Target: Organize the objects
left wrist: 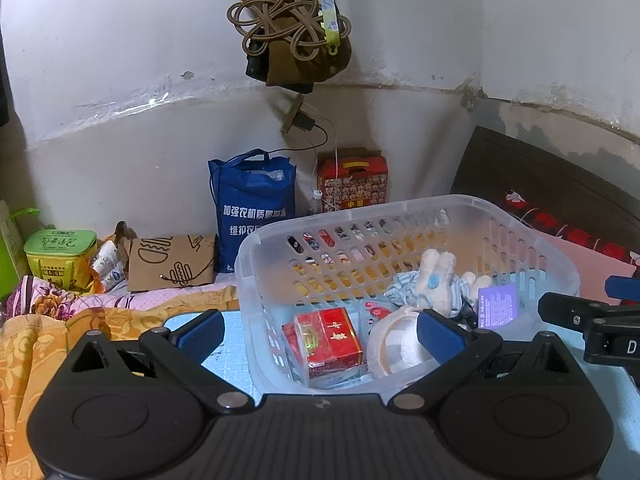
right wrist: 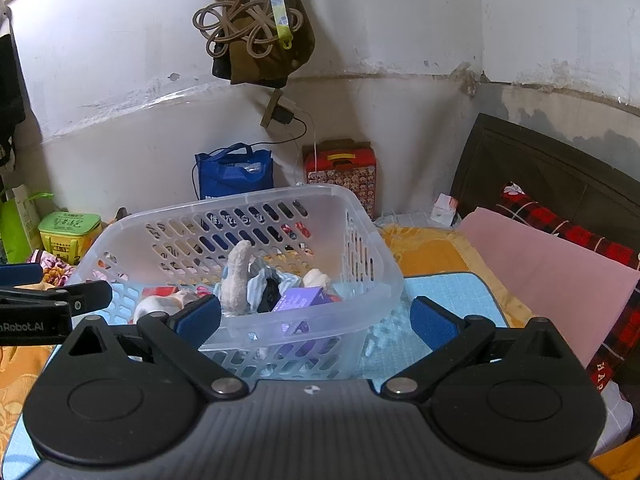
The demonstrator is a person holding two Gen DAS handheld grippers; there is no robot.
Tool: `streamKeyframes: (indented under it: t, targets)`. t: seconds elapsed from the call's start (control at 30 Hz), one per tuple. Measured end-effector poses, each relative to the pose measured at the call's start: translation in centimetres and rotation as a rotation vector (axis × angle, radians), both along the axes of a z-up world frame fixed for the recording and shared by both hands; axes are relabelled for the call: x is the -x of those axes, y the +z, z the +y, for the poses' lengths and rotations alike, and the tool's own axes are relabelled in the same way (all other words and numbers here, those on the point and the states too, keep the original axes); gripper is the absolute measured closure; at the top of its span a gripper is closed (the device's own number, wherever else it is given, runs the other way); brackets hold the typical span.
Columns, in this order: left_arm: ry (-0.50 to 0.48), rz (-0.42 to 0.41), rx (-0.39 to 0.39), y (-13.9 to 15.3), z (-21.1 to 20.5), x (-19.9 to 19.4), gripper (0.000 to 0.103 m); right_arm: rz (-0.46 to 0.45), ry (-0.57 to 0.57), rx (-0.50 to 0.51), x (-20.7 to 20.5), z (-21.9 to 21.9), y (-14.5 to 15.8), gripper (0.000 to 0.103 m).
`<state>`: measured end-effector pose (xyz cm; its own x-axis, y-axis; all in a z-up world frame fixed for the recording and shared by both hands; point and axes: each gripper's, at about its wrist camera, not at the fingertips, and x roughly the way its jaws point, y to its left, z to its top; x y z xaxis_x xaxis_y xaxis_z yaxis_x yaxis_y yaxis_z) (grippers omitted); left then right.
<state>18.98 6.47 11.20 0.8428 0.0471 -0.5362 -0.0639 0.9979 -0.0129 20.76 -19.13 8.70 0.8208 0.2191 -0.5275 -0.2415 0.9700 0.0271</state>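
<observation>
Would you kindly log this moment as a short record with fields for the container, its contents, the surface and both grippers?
container: clear slotted basket, upright
contents: red box, tape roll, plush rabbit, purple box
surface: blue mat on a bed
left gripper: jaws open, holding nothing, at the basket's near rim
right gripper: jaws open, holding nothing, at the basket's near wall
background: blue bag, green tin

One clear basket, one red box inside, one plush rabbit, one tape roll, one purple box, one blue bag, two grippers.
</observation>
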Motion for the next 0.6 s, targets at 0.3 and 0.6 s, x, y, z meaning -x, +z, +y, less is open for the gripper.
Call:
streamKeyframes:
  t: [0.3,0.6]
  targets:
    - [-0.006,-0.007,0.001,0.05,-0.08,-0.13,0.000,0.002,-0.002,0.005,0.00,0.00,-0.14,0.000]
    - [-0.006,-0.009,-0.007,0.02,-0.16,-0.11,0.000,0.003,0.002,0.018,0.06,0.13,-0.38,0.000]
